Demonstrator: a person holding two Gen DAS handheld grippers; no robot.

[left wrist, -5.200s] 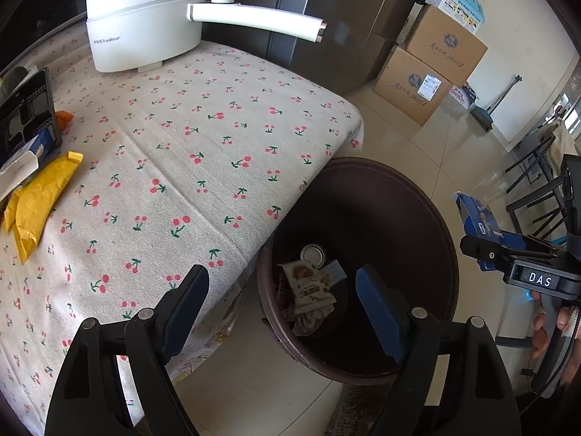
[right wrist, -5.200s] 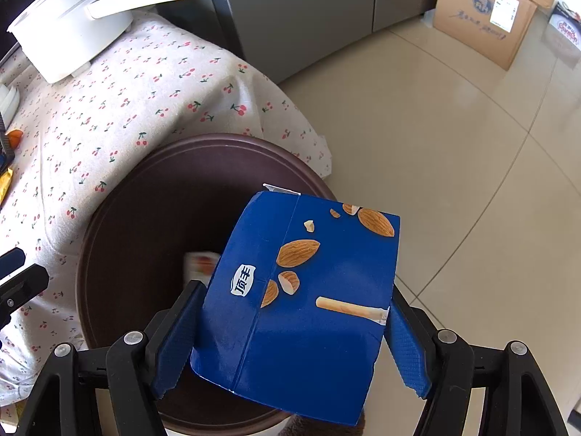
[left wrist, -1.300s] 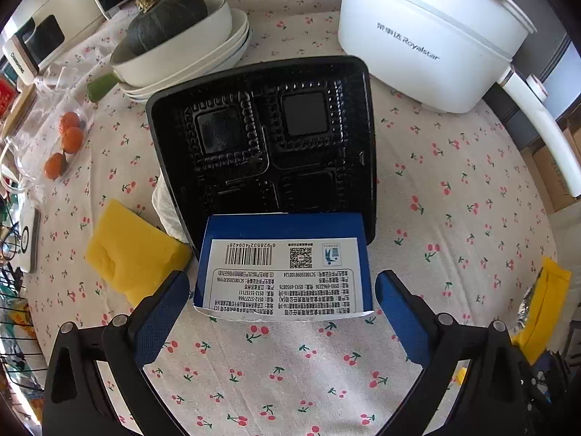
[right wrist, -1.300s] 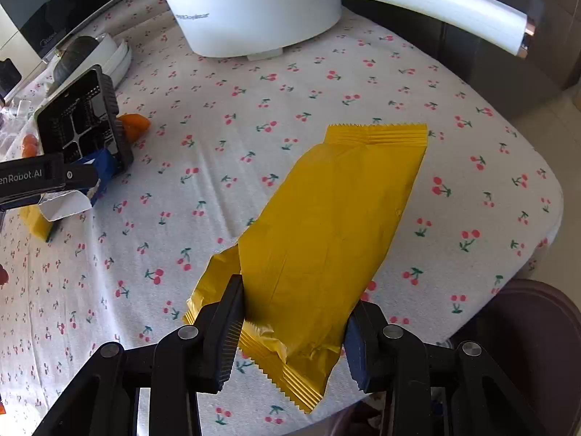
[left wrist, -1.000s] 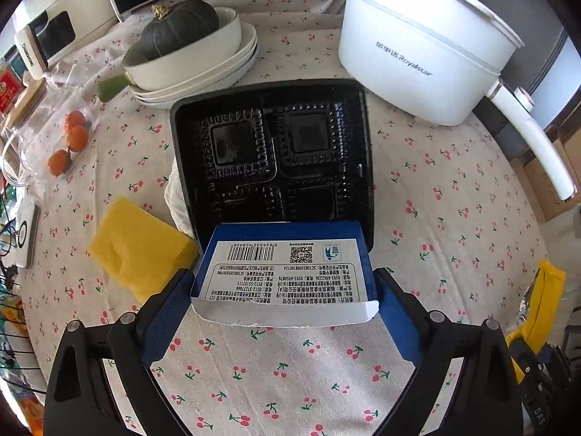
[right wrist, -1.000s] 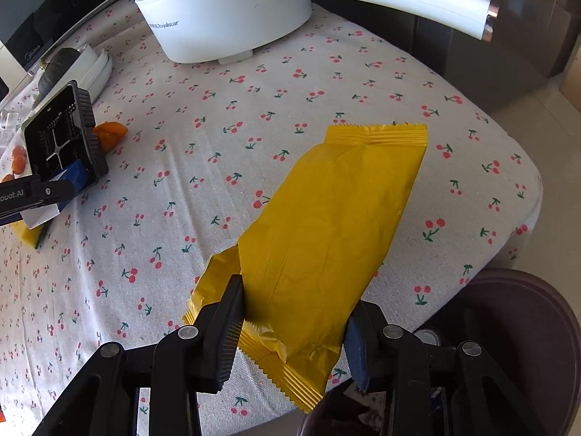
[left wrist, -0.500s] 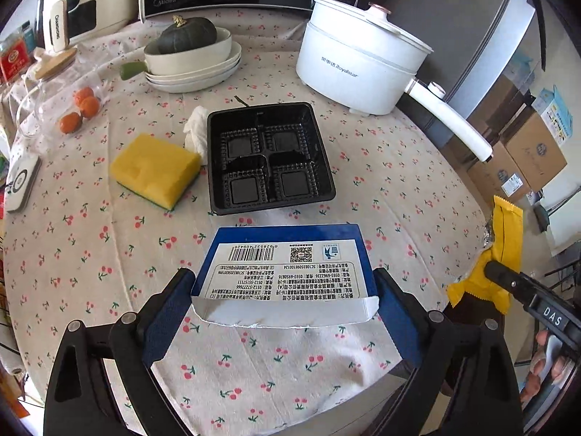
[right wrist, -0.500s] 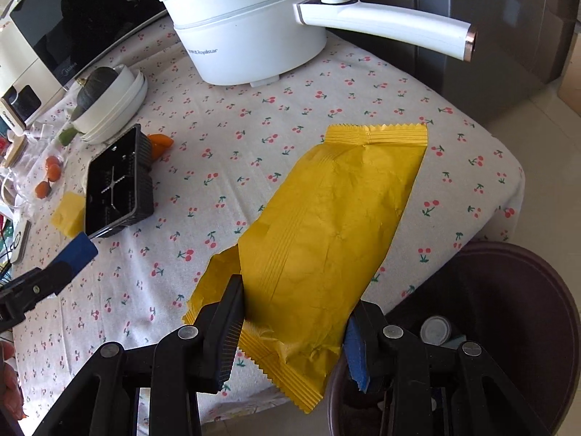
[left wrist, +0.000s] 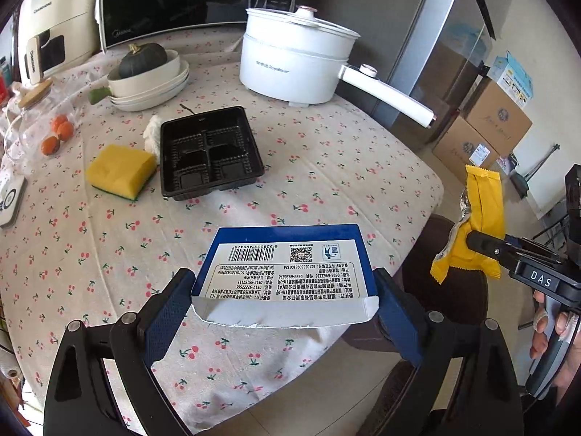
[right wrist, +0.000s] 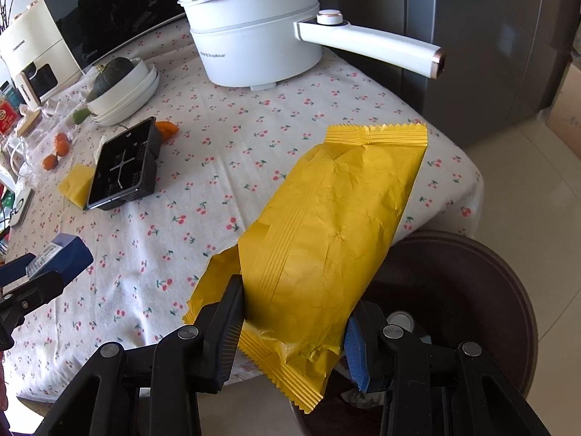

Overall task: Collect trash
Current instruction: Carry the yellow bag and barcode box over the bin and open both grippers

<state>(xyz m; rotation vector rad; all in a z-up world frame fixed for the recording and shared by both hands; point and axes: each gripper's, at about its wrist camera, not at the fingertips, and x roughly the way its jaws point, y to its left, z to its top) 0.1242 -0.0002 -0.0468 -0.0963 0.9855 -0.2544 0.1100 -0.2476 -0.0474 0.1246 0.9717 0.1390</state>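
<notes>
Between your left gripper point(left wrist: 285, 303) fingers sits the blue box point(left wrist: 287, 267), clamped at both sides and held above the desk point(left wrist: 326, 167) near its front edge. Behind it lie the black tray point(left wrist: 208, 152) and the yellow sponge point(left wrist: 120, 170). At the right edge your other gripper holds a yellow packet.

Out in front of your right gripper point(right wrist: 294, 334), the fingers pinch the yellow wrapper point(right wrist: 326, 225) at its lower end, above the desk's corner and the brown bin point(right wrist: 472, 283) rim.
</notes>
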